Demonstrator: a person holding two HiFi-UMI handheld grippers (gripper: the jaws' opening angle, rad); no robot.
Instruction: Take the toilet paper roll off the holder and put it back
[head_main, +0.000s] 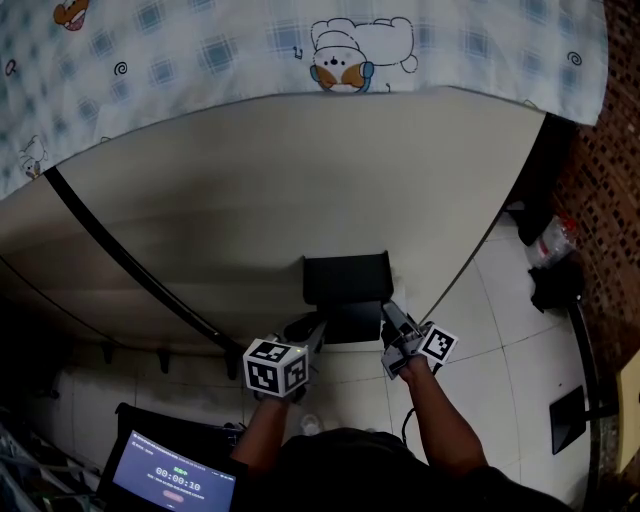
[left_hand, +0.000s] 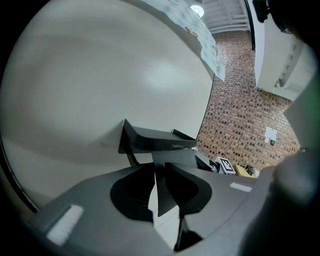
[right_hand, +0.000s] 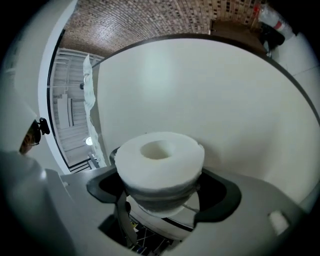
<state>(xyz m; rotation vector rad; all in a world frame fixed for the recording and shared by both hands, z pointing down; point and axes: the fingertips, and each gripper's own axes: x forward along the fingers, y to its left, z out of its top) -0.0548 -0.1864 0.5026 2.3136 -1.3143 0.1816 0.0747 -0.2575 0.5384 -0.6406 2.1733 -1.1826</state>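
Note:
A black holder (head_main: 345, 280) is fixed to the pale wall; in the left gripper view its shelf (left_hand: 155, 140) sits just above the jaws. My left gripper (head_main: 308, 335) reaches its lower left side. Its jaws (left_hand: 159, 175) stand narrow, with a thin black plate of the holder (left_hand: 165, 192) between them. My right gripper (head_main: 392, 320) is at the holder's right side. In the right gripper view it (right_hand: 162, 192) is shut on a white toilet paper roll (right_hand: 160, 160), hollow core towards the wall. The head view does not show the roll.
A patterned cloth (head_main: 300, 40) hangs over the top of the wall. A black strip (head_main: 120, 255) runs slanting along the wall at left. A lit screen (head_main: 175, 480) sits at bottom left. Dark items (head_main: 555, 280) lie on the tiled floor by a brick wall (head_main: 610, 200).

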